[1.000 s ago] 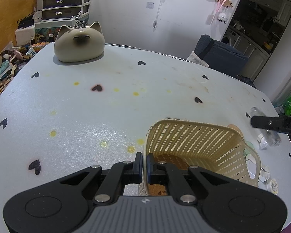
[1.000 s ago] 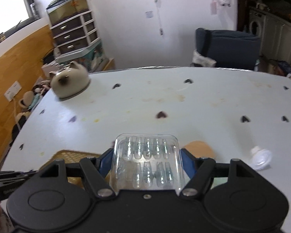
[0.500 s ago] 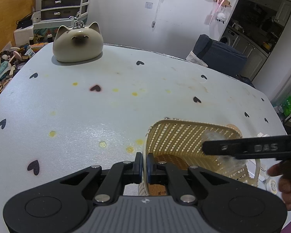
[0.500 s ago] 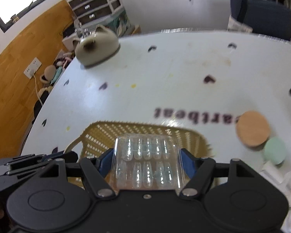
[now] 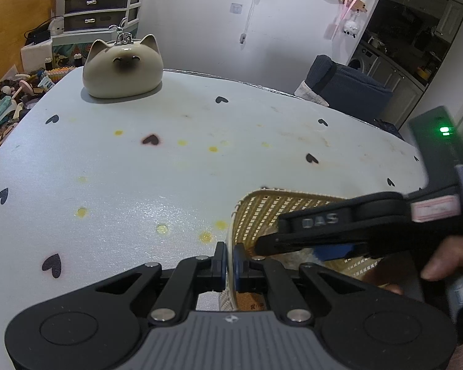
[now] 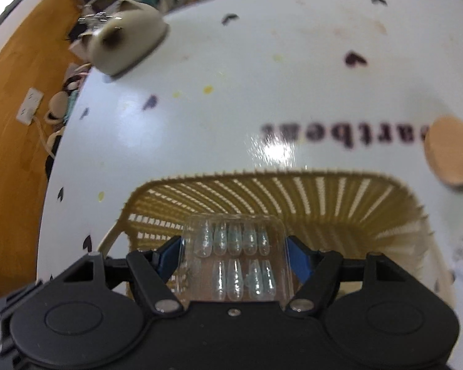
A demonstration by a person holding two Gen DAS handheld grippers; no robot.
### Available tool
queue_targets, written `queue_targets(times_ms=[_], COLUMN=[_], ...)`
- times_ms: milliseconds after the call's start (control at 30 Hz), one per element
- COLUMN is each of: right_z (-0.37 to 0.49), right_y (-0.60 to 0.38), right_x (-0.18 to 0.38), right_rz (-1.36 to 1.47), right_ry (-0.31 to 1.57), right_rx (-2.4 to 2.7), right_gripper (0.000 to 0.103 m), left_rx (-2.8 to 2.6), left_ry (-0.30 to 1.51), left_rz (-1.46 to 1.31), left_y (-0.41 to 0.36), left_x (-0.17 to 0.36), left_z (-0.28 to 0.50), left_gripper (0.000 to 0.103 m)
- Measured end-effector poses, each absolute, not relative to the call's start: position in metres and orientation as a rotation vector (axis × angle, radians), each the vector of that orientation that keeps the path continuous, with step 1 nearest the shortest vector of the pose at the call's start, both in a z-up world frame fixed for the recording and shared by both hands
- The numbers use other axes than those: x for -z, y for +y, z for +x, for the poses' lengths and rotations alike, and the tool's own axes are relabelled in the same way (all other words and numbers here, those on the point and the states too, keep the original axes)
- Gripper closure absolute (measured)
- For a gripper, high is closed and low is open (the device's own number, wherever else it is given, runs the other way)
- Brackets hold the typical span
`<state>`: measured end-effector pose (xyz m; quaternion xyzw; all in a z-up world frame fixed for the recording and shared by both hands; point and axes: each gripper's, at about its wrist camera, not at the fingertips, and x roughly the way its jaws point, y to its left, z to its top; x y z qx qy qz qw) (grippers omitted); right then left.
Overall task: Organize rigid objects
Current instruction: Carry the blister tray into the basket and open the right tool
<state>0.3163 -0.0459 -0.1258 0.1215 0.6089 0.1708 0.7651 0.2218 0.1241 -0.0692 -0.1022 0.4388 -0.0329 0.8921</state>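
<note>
A tan woven plastic basket [image 5: 262, 212] stands on the white table, and my left gripper [image 5: 229, 256] is shut on its near rim. My right gripper [image 6: 234, 252] is shut on a clear plastic box of false nails [image 6: 234, 265], its blue pads pressing the box's two sides. It holds the box tilted down over the open basket [image 6: 293, 191]. In the left wrist view the right gripper [image 5: 270, 236] reaches in from the right above the basket's inside, with a person's hand [image 5: 447, 265] behind it. The box itself is mostly hidden there.
A beige cat-shaped ceramic piece [image 5: 123, 67] sits at the table's far left corner. A round cork disc [image 6: 450, 151] lies right of the basket, past printed lettering. The white tabletop [image 5: 139, 169] carries heart prints and yellow spots. Floor clutter lies beyond the left edge.
My right gripper has swung left and down with the nail box, from beside the basket to over its opening, tipping steeply downward. The left gripper has kept its grip on the rim without moving.
</note>
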Motion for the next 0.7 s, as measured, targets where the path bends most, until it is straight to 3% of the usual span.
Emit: queue_targets(times_ms=[700], right_z=[0.314], right_y=[-0.041], right_x=[0.130], right_rz=[0.297], right_ry=[1.335], right_rx=[-0.339], right_gripper=[0.022], left_rx=[0.074], left_ry=[0.905], left_rz=[-0.212], left_y=[0.125], left_x=[0.069], left_z=[0.220], left_gripper=[0.098])
